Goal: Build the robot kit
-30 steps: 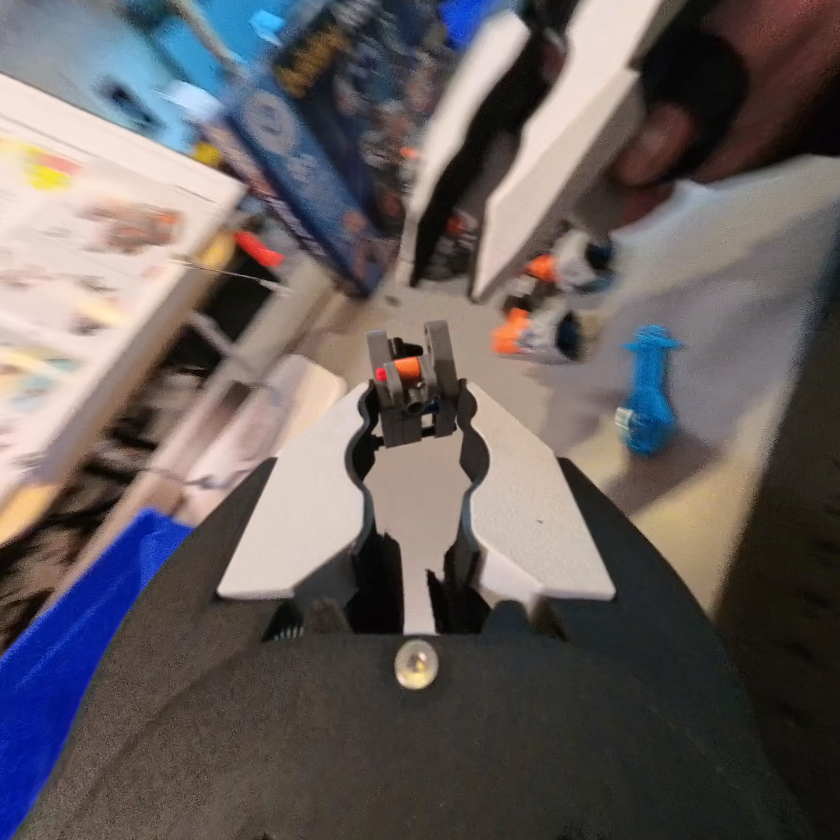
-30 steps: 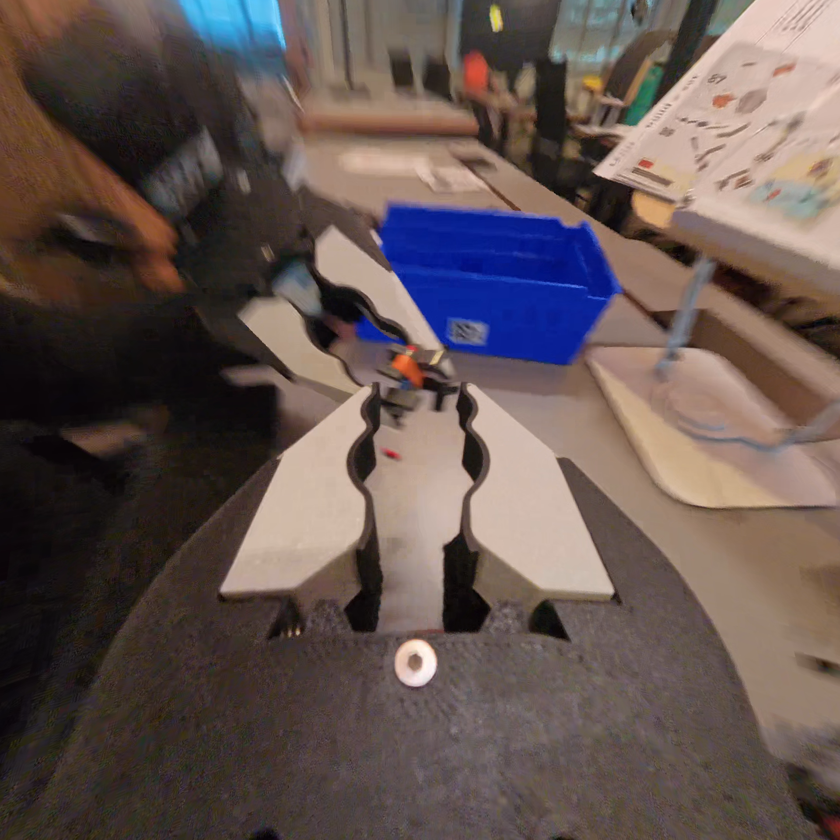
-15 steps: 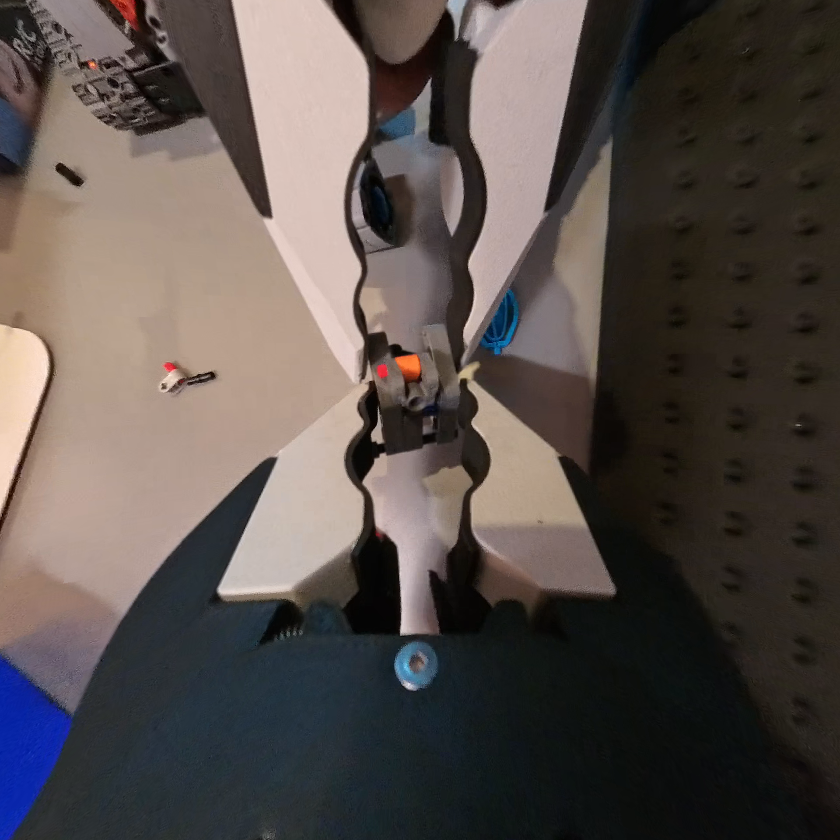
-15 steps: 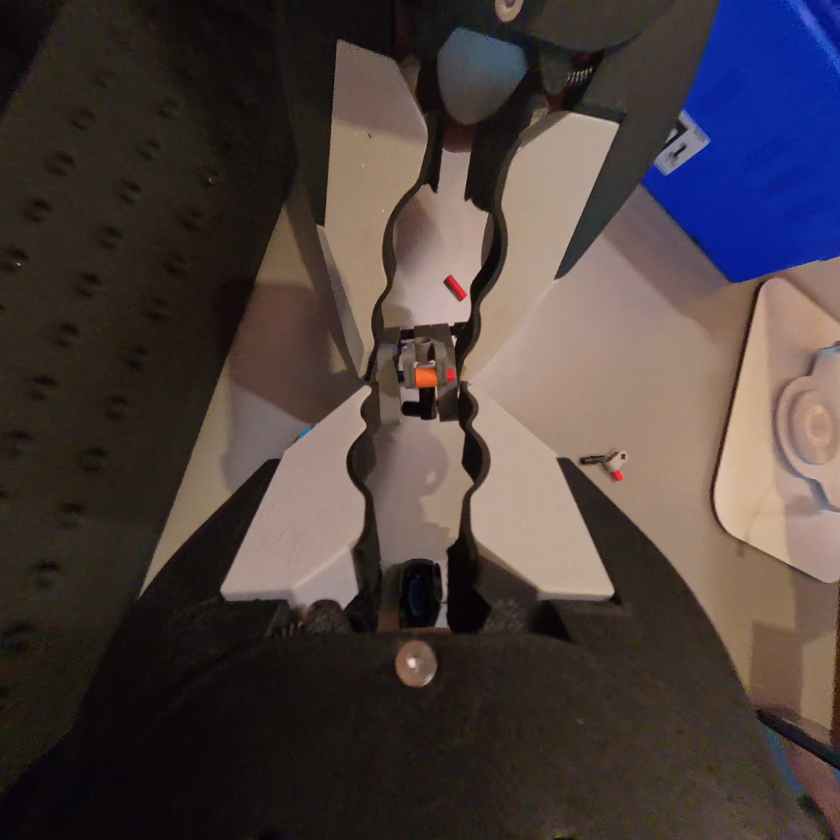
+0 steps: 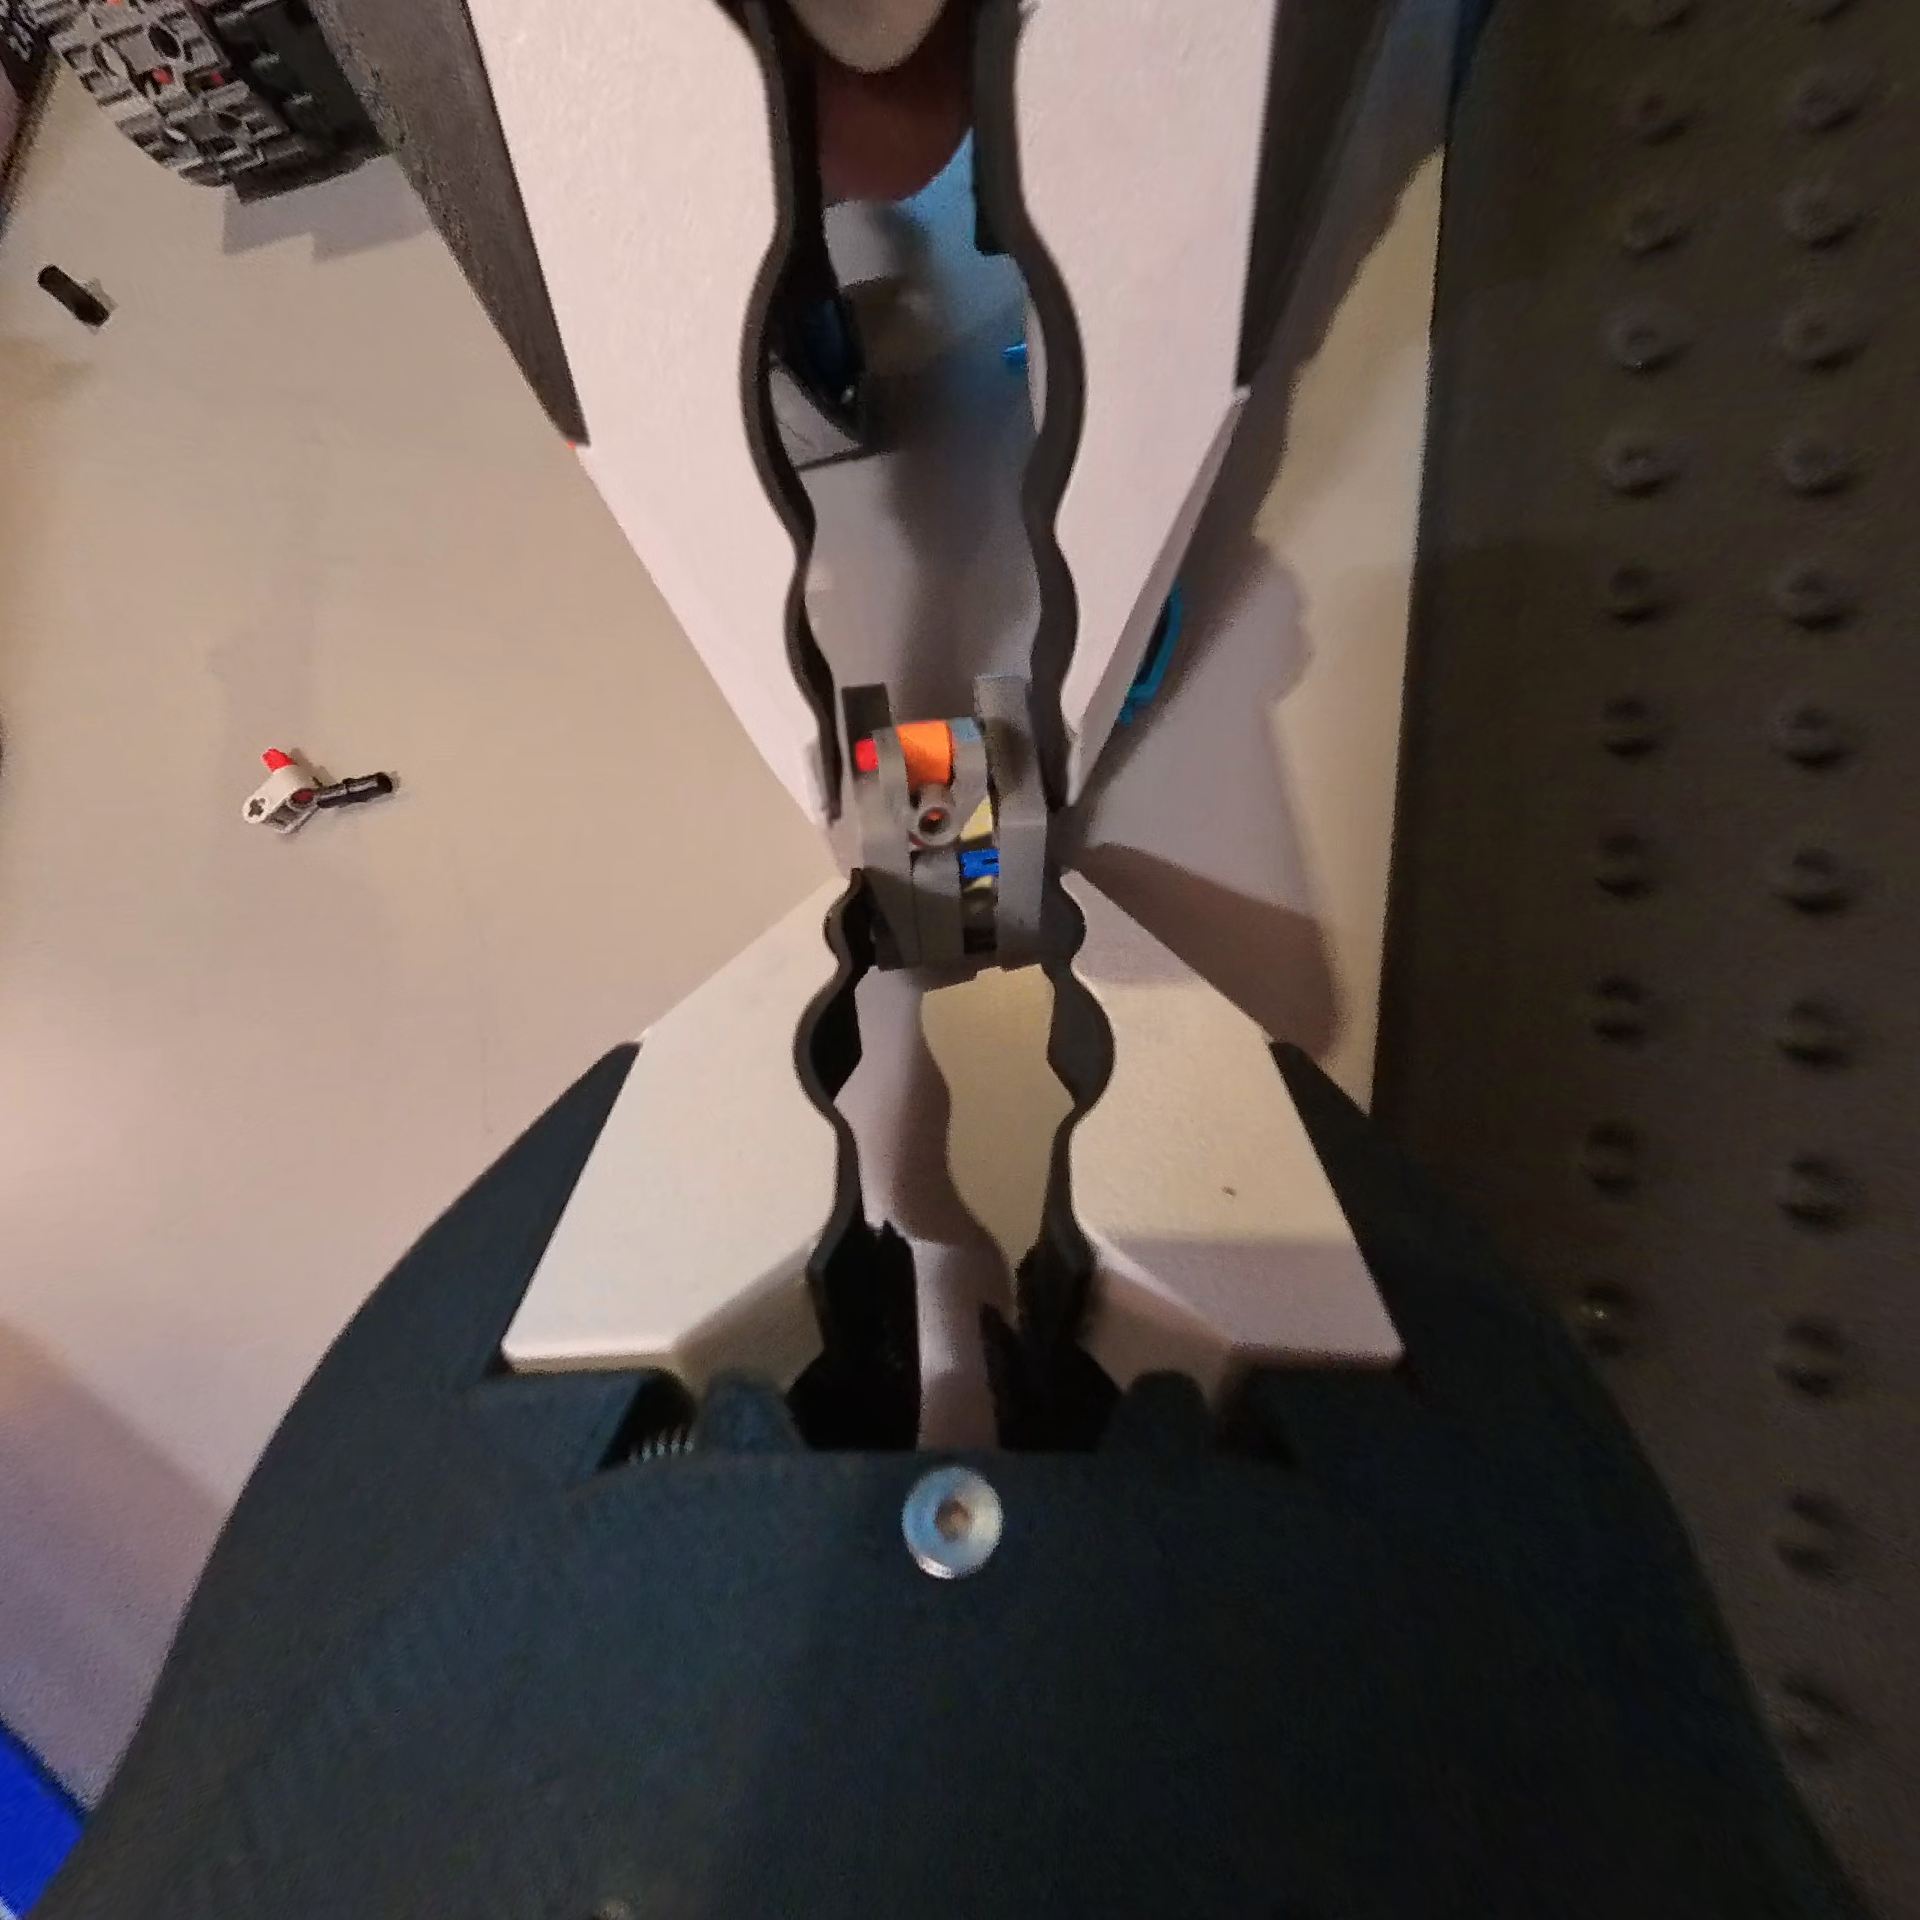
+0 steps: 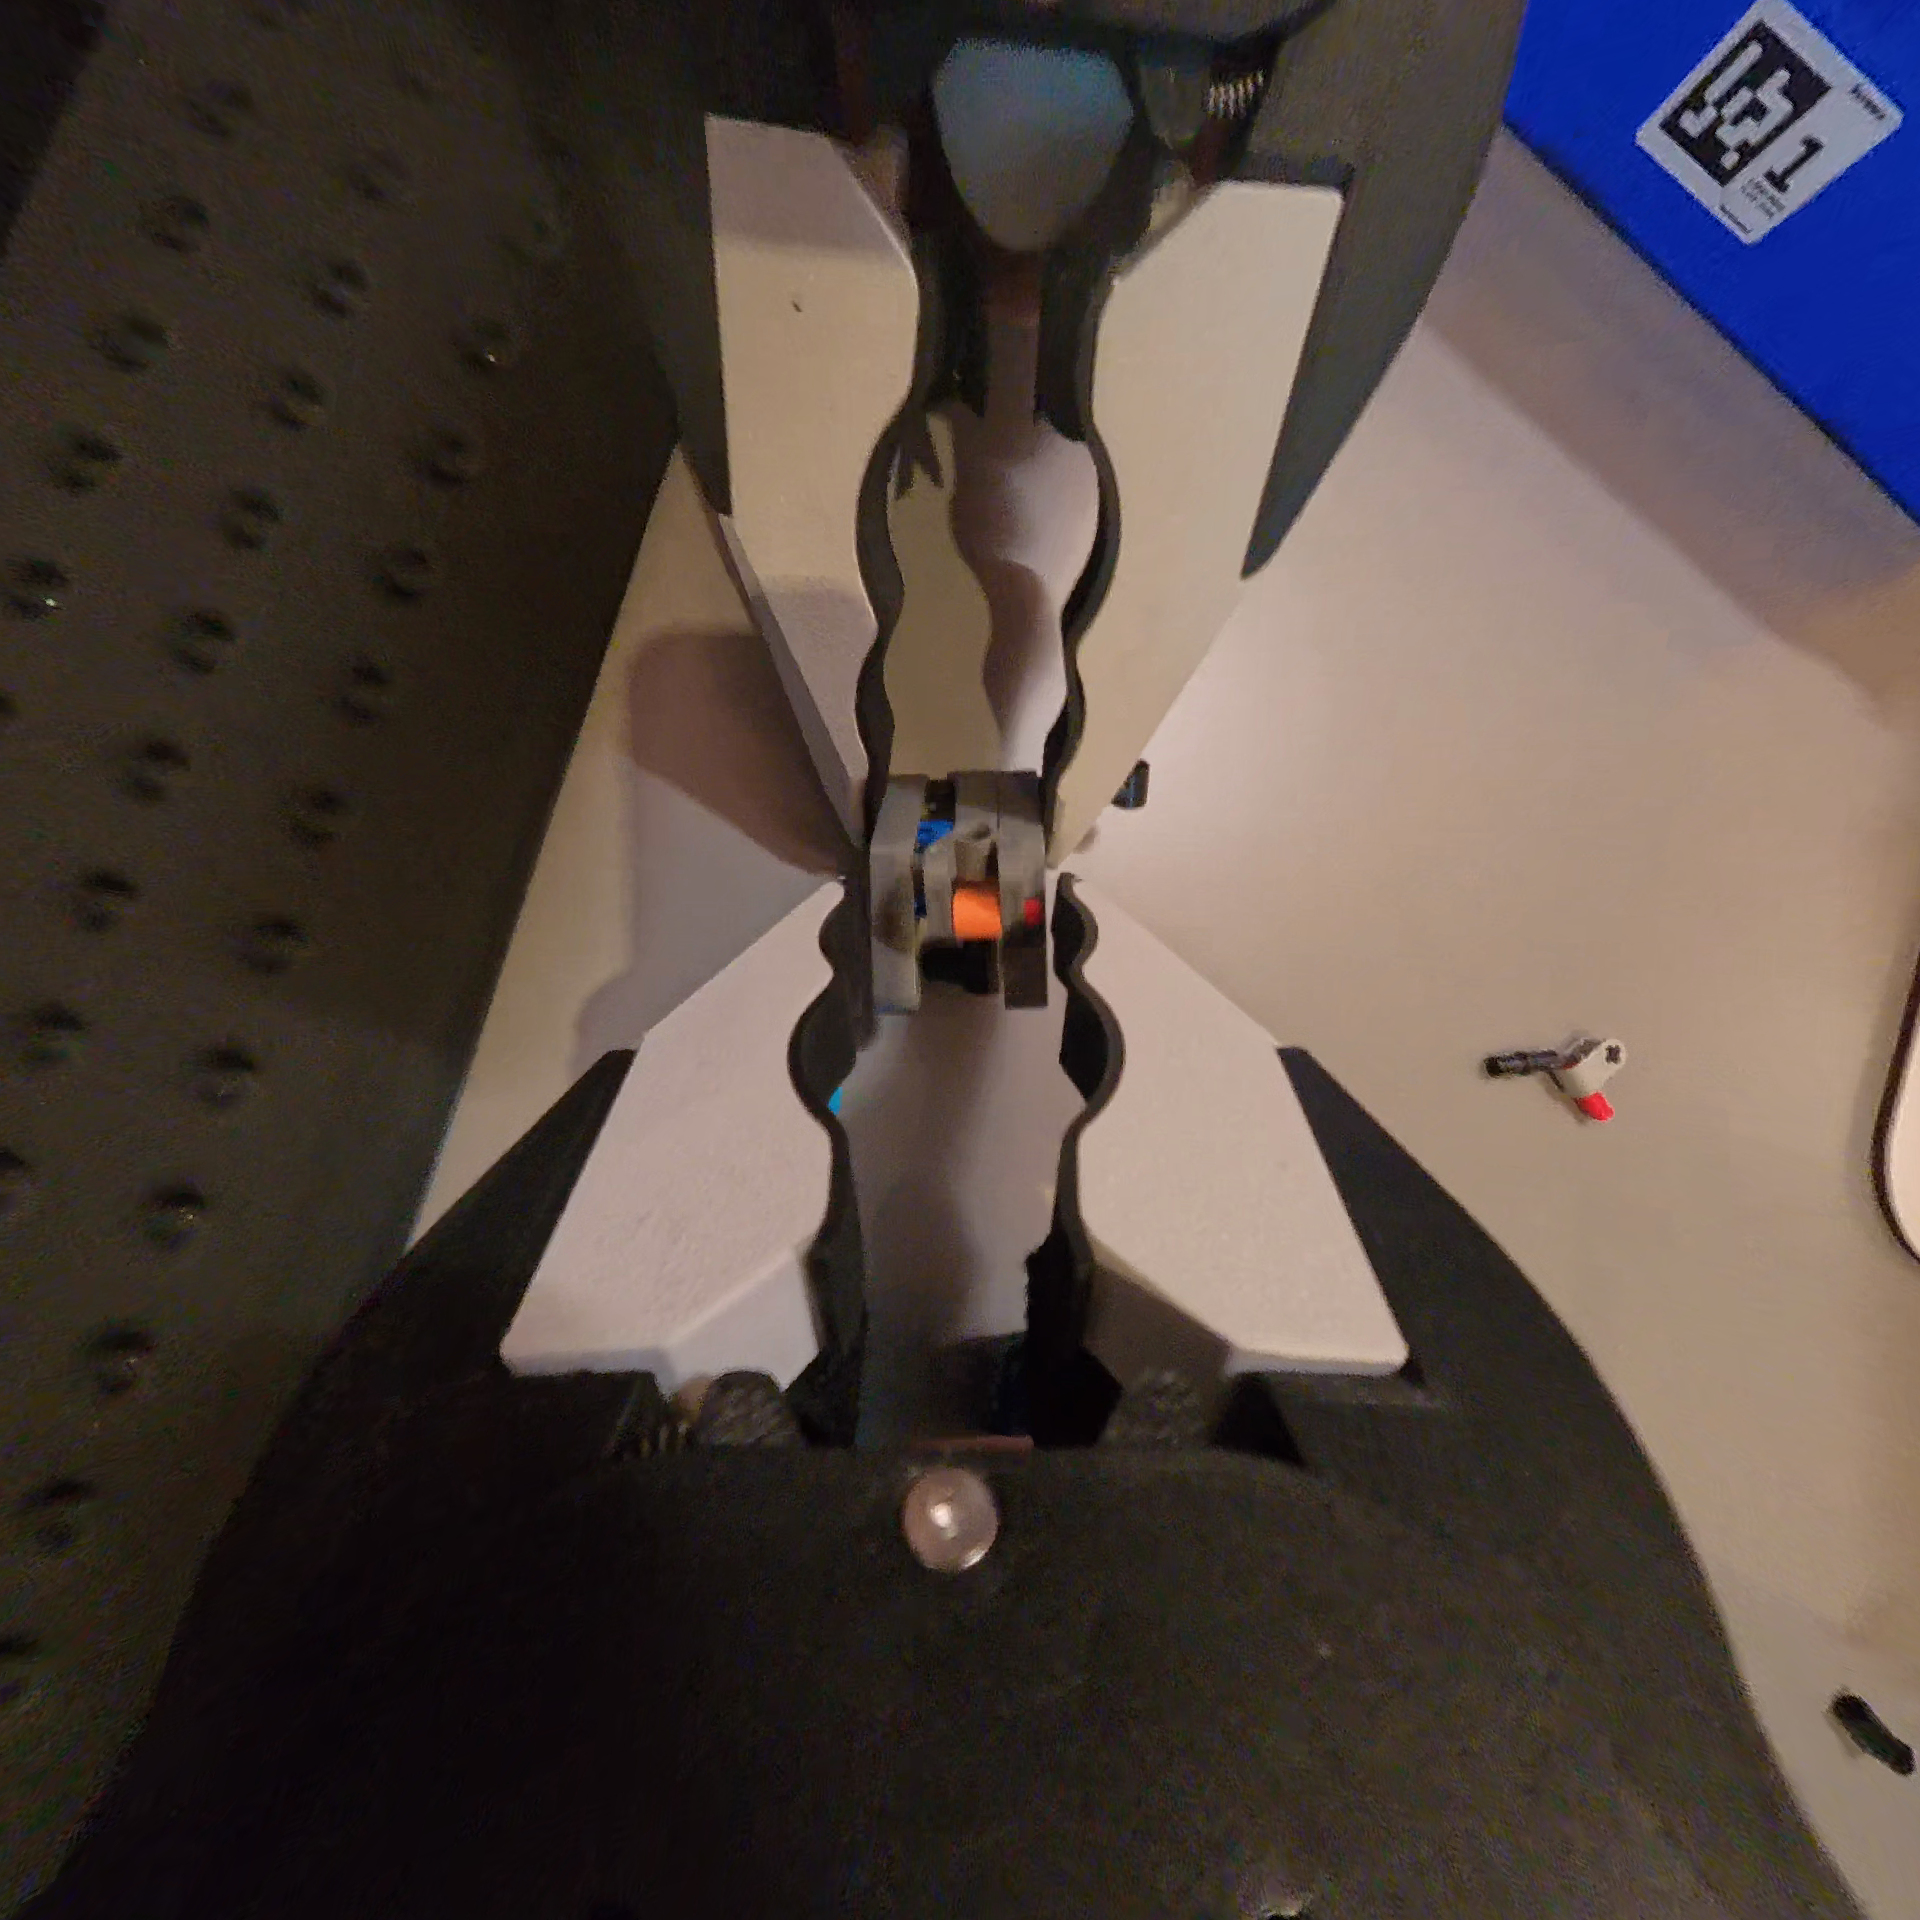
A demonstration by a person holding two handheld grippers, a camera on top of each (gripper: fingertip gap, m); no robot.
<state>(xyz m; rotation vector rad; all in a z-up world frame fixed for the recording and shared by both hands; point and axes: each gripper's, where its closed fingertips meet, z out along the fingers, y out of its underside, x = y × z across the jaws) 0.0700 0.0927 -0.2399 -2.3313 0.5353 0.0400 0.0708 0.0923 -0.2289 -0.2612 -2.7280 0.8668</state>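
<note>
Meeting tip to tip at frame centre, your left gripper (image 5: 951, 914) clamps the grey brick assembly (image 5: 940, 831). Right gripper (image 6: 956, 925) is narrowed around its far end, contact unclear (small white connector (image 5: 286, 800) loose mid-left).

Grey brick assembly (image 5: 940, 842) half buried between the tips of both claws — inner parts too small to tell. Blue bin (image 6: 1766, 208) cut off by the top right corner. Dark studded build (image 5: 197, 94) clipped at the upper left edge — shape unclear.
</note>
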